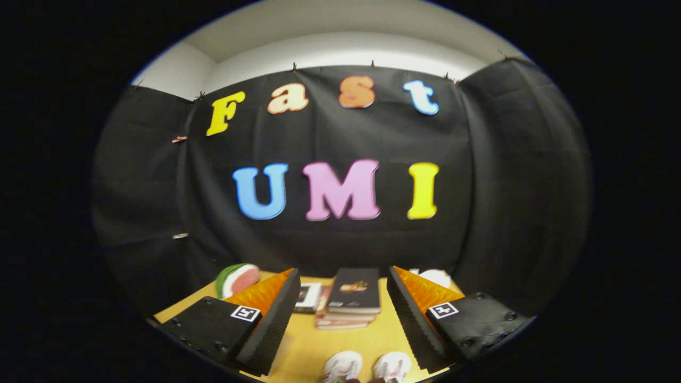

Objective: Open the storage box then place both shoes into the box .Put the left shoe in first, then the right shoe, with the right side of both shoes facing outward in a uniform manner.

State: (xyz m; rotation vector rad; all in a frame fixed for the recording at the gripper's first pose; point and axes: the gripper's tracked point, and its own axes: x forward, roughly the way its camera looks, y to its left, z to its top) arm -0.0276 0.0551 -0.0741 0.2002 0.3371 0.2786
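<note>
Hovering above the worktop [308, 346], the tongs [340, 314] stand released, fingers wide apart and grasping nothing. The two shoes [367, 367] lie side by side just below and between the fingers, nearer than the fingertips, with only their pale ends in sight, so which is left or right cannot be told. Beyond the fingertips sits a stack of books [351, 300], with a watermelon-patterned thing [237, 279] further left. No storage box is visible. Bare worktop between shoes and books probably leaves room to descend.
</note>
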